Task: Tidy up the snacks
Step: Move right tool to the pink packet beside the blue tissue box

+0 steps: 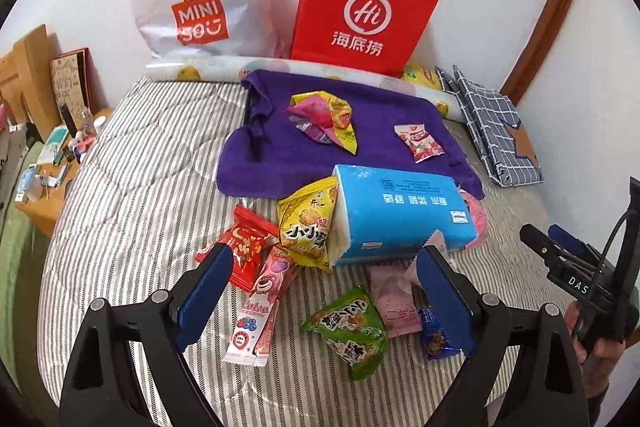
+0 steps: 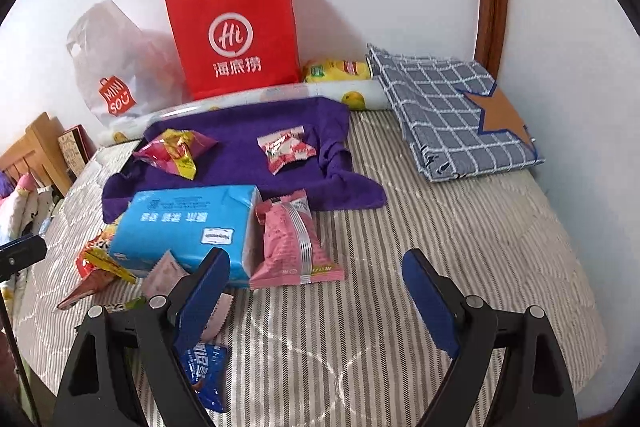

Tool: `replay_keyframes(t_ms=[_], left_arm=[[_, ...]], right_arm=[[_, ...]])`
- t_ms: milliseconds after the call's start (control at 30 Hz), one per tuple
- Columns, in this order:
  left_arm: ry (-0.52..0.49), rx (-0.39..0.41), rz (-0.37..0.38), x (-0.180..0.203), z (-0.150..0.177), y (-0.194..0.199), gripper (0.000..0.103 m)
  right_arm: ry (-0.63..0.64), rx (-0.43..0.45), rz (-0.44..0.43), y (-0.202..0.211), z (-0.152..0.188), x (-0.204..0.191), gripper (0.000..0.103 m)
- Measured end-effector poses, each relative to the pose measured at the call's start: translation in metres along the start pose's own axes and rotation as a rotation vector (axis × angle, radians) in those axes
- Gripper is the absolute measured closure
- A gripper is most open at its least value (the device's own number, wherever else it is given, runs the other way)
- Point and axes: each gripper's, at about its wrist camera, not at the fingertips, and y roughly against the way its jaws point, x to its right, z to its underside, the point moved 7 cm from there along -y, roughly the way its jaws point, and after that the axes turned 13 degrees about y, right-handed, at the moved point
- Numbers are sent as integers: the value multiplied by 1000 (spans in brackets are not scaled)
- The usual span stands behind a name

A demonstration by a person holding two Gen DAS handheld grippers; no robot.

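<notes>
Both grippers are held above a striped bed [image 1: 132, 163] strewn with snacks. The left gripper [image 1: 324, 287] is seen spread wide, nothing pinched. Between its fingers and just beyond lies a cluster: a green triangular packet [image 1: 350, 331] near the middle, a pale pink packet [image 1: 394, 301] beside the right finger, a small blue packet [image 1: 436, 339] partly hidden under that finger. A long pink strawberry stick pack [image 1: 260, 311] lies lengthwise toward the camera, close to the left finger, with a red packet [image 1: 246, 247] and a yellow cracker packet [image 1: 306, 223] just past it. A blue tissue pack [image 1: 400, 211] lies crosswise behind them, its long axis left to right, one end overlapping a purple towel [image 1: 264, 151].

The right gripper [image 2: 316, 275] is likewise spread, empty, over bare bedding. A pink ribbed packet [image 2: 292, 243] is found just ahead of its left finger, leaning against the tissue pack. Two more snacks are seen on the towel: a crumpled pink-and-yellow wrapper [image 1: 324, 119] and a small red-and-white candy packet [image 1: 418, 143].
</notes>
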Motion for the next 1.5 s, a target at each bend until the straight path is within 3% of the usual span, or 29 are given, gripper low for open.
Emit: replay_keyframes(t_ms=[100, 633, 867, 1167, 1233, 1400, 1500], left_arm=[[9, -16, 7, -3, 0, -8, 10], [1, -76, 21, -13, -11, -44, 11], [17, -88, 43, -16, -14, -50, 11], [17, -88, 71, -14, -16, -50, 11], [16, -93, 73, -14, -16, -51, 11], [10, -99, 80, -13, -14, -54, 11], [14, -101, 82, -14, -14, -55, 11]], right_arm=[[-45, -7, -39, -12, 2, 3, 15], [-11, -124, -16, -73, 11, 1, 15], [-38, -133, -57, -81, 13, 5, 15], [-8, -126, -34, -82, 11, 7, 16], [-4, -135, -33, -81, 11, 5, 20], [32, -120, -60, -78, 8, -6, 47], [38, -120, -66, -75, 8, -12, 56]])
